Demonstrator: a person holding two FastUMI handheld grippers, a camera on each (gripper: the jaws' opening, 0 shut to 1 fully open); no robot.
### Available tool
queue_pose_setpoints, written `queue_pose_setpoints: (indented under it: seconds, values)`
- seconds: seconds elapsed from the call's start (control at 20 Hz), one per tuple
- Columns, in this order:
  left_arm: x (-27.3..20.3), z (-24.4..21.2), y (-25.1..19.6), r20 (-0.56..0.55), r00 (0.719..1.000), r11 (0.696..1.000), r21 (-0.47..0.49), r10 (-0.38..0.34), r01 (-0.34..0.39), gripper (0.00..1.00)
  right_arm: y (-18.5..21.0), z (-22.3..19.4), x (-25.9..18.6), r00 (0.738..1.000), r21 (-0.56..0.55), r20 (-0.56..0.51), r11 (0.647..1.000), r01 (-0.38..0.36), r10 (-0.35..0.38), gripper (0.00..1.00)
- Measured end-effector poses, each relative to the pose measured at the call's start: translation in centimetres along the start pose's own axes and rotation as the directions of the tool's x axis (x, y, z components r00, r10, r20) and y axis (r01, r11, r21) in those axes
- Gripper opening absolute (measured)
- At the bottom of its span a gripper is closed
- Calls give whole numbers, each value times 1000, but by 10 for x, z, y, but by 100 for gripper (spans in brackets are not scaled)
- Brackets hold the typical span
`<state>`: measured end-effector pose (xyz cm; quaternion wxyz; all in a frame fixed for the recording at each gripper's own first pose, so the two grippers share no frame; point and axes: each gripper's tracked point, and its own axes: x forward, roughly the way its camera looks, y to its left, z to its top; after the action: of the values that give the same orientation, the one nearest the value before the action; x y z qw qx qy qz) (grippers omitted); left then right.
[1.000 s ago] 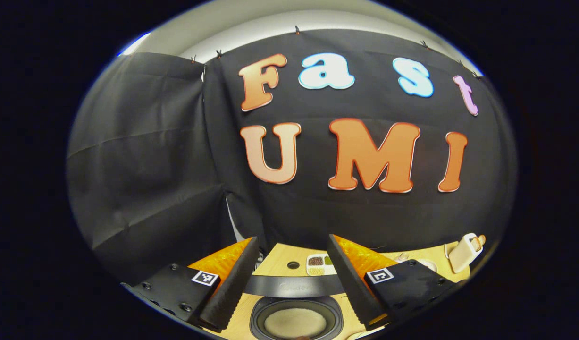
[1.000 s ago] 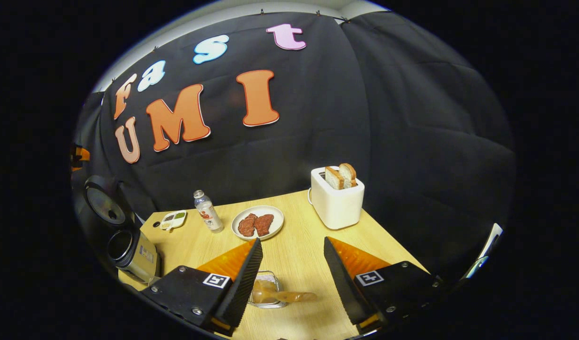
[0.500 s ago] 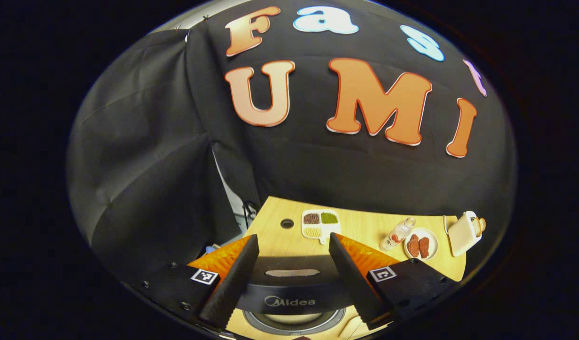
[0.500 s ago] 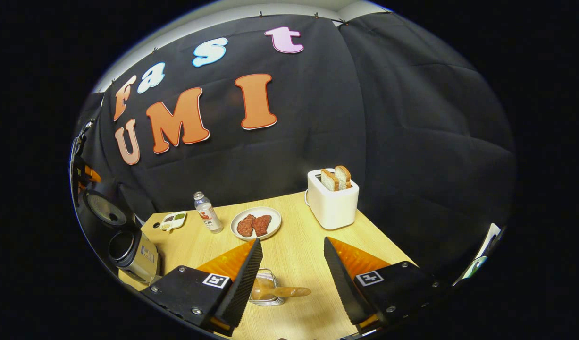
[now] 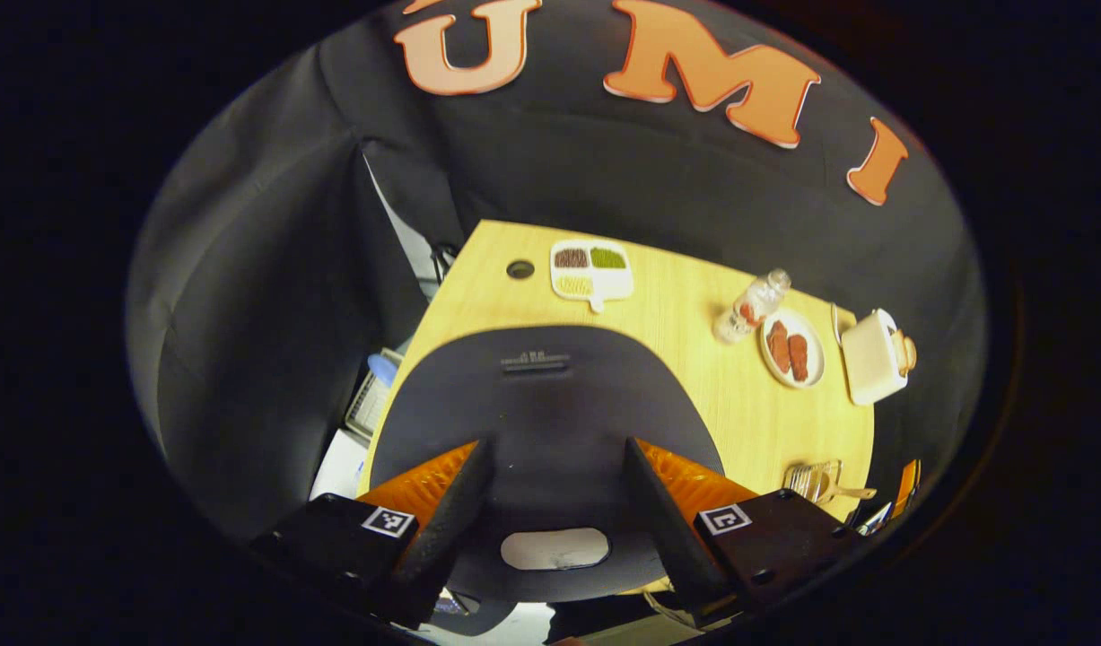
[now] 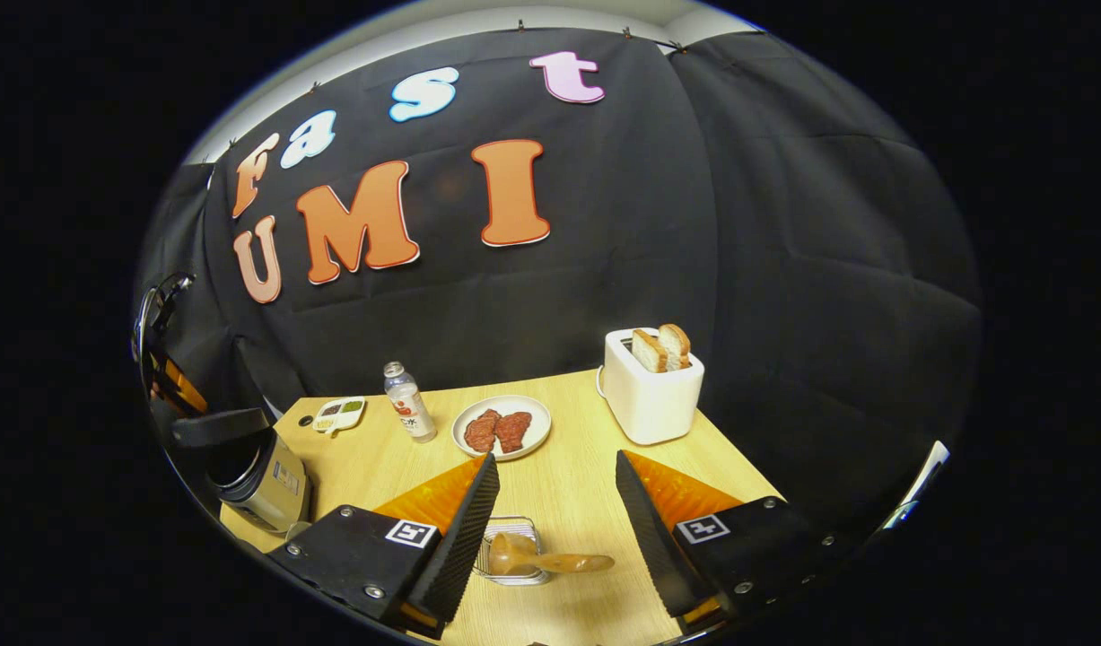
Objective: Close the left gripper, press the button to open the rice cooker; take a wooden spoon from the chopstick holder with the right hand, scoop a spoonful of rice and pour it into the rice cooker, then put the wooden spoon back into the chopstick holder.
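In the left gripper view I look down on the rice cooker's dark lid [image 5: 550, 404], which lies lowered over the pot. My left gripper [image 5: 554, 502] is open, one finger over each side of the lid, with a pale oval patch [image 5: 554, 548] between them. The right gripper view has the rice cooker [image 6: 267, 480] at the table's left edge, its lid [image 6: 220, 425] almost flat. The wooden spoon [image 6: 550, 563] lies across the small wire chopstick holder [image 6: 514, 574]. My right gripper [image 6: 550, 502] hangs open just above it, touching nothing. The spoon [image 5: 844, 493] and holder [image 5: 810, 480] also show far right.
On the wooden table [image 6: 568, 467] stand a white toaster [image 6: 650, 395] with two bread slices, a plate of meat [image 6: 502, 427], a small bottle [image 6: 409, 402] and a sectioned dish of grains [image 6: 336, 412]. The black cloth wall closes the back and right.
The cooker's lid has swung from upright down over the pot. My left gripper has tilted downward over it, staying open. My right gripper has barely moved.
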<state>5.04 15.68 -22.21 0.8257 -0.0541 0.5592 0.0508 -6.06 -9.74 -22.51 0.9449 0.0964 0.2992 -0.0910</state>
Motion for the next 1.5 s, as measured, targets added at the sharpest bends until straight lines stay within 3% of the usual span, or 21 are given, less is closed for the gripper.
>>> queue_pose_setpoints:
  seconds: [0.25,0.45,0.9,1.1,1.4,1.5]
  values:
    - [34,-35,-1,-120,992,999,-5,32,-33,94,19,-1,4,999,-45,-10,998,-34,34,82]
    - [39,-34,-3,-112,993,999,4,39,-39,99,26,-8,4,999,-82,-23,996,-42,41,82]
    - [38,-35,-7,123,992,999,23,37,-41,99,50,9,7,997,-100,18,992,-75,77,82]
    - [34,-35,-7,263,964,998,34,37,-47,99,58,24,6,994,-117,57,990,-84,91,82]
    - [31,-34,-3,393,915,994,11,91,-104,99,70,41,-1,987,-133,104,985,-106,121,82]
    - [9,-26,-9,475,875,992,34,91,-122,99,70,46,-4,986,-154,116,983,-105,123,82]
